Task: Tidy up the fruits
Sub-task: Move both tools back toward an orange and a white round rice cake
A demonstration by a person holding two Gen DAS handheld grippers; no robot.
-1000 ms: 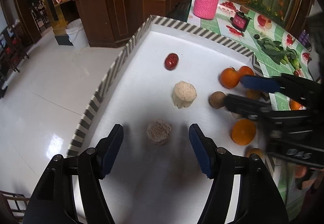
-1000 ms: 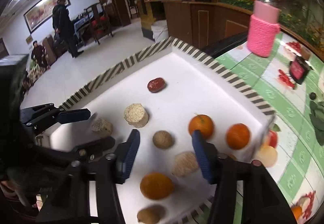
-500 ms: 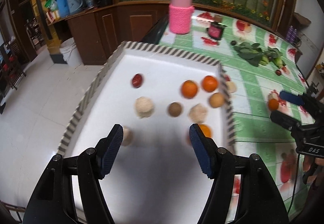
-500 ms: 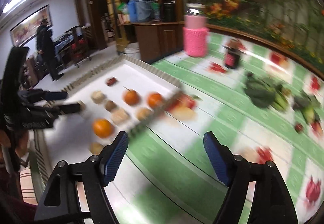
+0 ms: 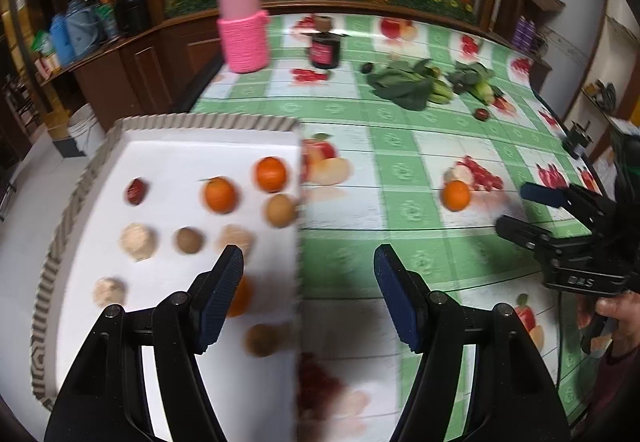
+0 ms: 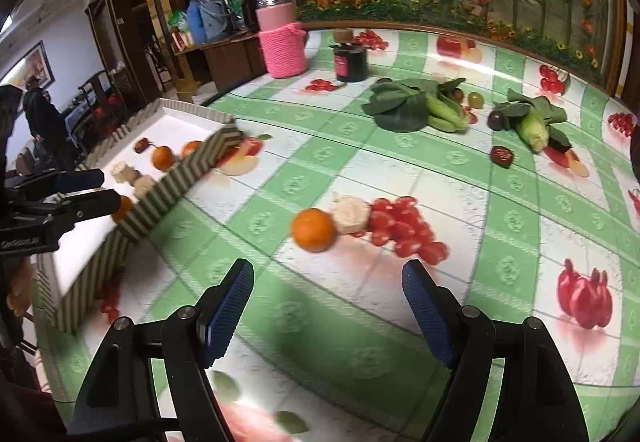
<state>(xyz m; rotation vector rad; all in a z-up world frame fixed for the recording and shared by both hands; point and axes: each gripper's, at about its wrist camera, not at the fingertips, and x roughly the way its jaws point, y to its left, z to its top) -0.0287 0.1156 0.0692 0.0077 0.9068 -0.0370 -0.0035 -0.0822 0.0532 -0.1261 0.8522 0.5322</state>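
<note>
A white tray (image 5: 256, 394) with a striped rim holds several fruits: oranges (image 5: 219, 194), a red date (image 5: 135, 191) and beige pieces (image 5: 137, 241). It also shows in the right wrist view (image 6: 180, 182). A loose orange (image 6: 313, 229) lies on the green tablecloth beside a beige piece (image 6: 351, 215); the orange also shows in the left wrist view (image 5: 455, 195). My right gripper (image 6: 328, 310) is open and empty, just short of that orange. My left gripper (image 5: 308, 294) is open and empty above the tray's right edge.
A pink knitted jar (image 6: 282, 42) and a dark jar (image 6: 351, 62) stand at the back. Leafy greens (image 6: 408, 104), corn (image 6: 532, 130), a dark plum (image 6: 497, 120) and a red date (image 6: 502, 156) lie on the cloth. The table edge runs along the right.
Both grippers have pulled back from the tray and swung right. The right gripper now faces the loose orange on the tablecloth. Both stay open and empty.
</note>
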